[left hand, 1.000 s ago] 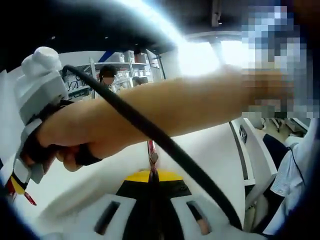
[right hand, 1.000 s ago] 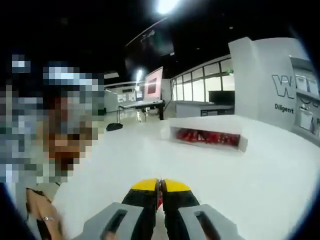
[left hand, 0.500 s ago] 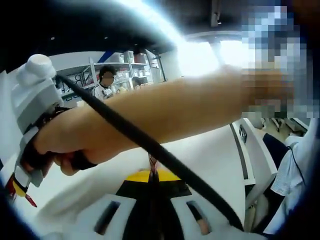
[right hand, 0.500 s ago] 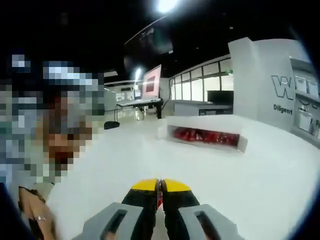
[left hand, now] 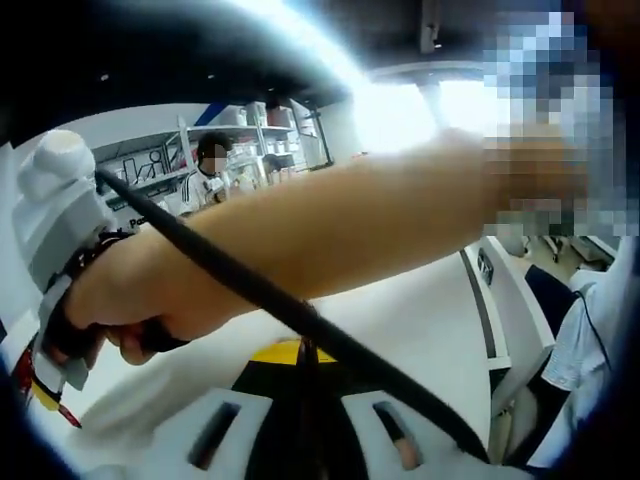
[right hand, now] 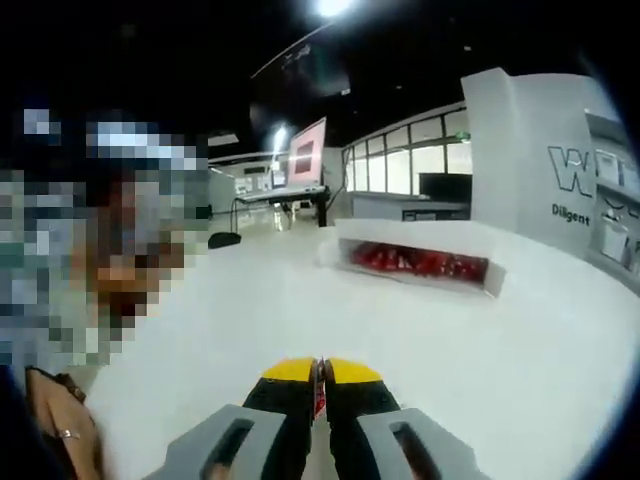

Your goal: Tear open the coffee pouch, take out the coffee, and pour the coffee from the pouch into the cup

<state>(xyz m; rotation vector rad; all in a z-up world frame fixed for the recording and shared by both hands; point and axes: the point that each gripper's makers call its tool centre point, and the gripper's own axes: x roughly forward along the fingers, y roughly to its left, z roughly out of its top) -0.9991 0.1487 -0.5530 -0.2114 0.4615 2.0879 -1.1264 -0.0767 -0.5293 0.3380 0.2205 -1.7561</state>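
My left gripper [left hand: 302,352] rises from the bottom of the left gripper view, its yellow-tipped jaws shut on the thin edge of the red coffee pouch [left hand: 303,372]. A black cable [left hand: 250,290] hides the pouch above the jaws. A person's forearm [left hand: 350,215] crosses that view, and its hand holds my white right gripper [left hand: 40,400] at the far left, apart from the pouch. In the right gripper view, my right gripper [right hand: 319,375] is shut on a red sliver of pouch [right hand: 319,398] above a white table [right hand: 250,310].
A white open box [right hand: 420,262] with several red packets lies on the table ahead and to the right in the right gripper view. A person's hand [right hand: 60,430] shows at the lower left. Shelves and another person [left hand: 212,165] stand far behind.
In the left gripper view, the hand with my right gripper has drifted left and down. The cable now covers the red pouch top that showed above my left jaws.
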